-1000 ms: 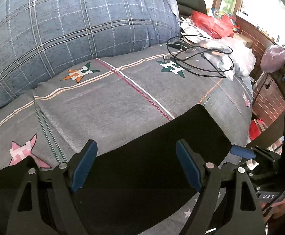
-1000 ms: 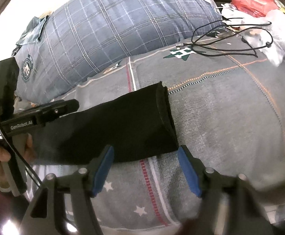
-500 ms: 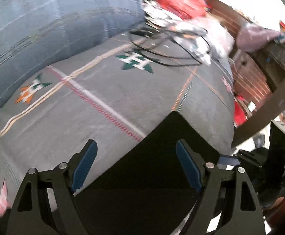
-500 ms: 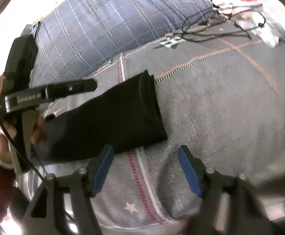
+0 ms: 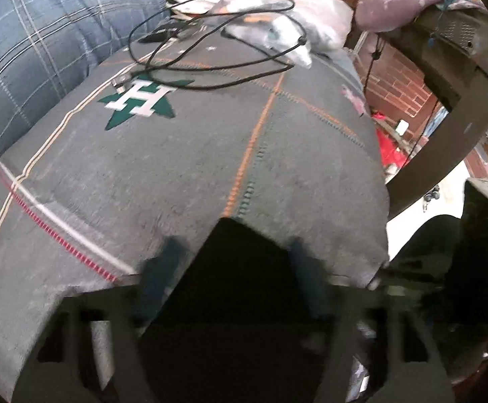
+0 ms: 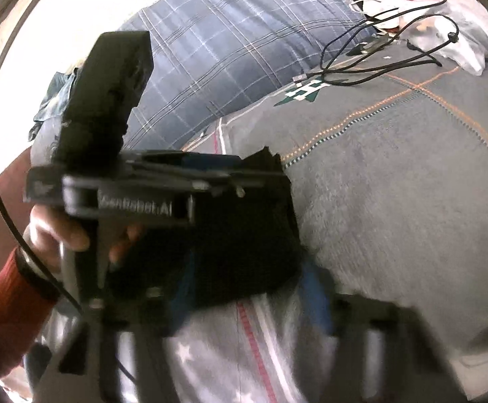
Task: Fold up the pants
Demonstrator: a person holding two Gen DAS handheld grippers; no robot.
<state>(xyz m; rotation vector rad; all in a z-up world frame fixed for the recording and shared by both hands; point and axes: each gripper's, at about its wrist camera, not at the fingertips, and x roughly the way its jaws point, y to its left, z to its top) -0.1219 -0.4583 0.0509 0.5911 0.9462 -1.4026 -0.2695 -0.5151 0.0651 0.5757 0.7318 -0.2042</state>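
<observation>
The black pants [image 5: 240, 268] lie on the grey patterned bed cover; only their pointed end shows in the left wrist view. My left gripper [image 5: 233, 282] is over that end, its blurred blue fingers [image 5: 158, 278] apart on either side of the cloth. In the right wrist view the pants [image 6: 244, 235] lie under the left gripper's body [image 6: 149, 194], held by a hand in a red sleeve. My right gripper [image 6: 250, 299] is at the pants' near edge with blurred fingers [image 6: 314, 299] apart.
A blue plaid duvet [image 5: 35, 40] is bunched at the back left. A black cable [image 5: 217, 53] loops on the bed's far part, next to plastic bags [image 5: 297, 23]. The bed's right edge [image 5: 381, 201] drops off beside a brown chair frame [image 5: 445, 127].
My left gripper has swung right and forward along the pants toward their end. My right gripper has moved in closer to the pants and the left gripper. Both views are now motion-blurred.
</observation>
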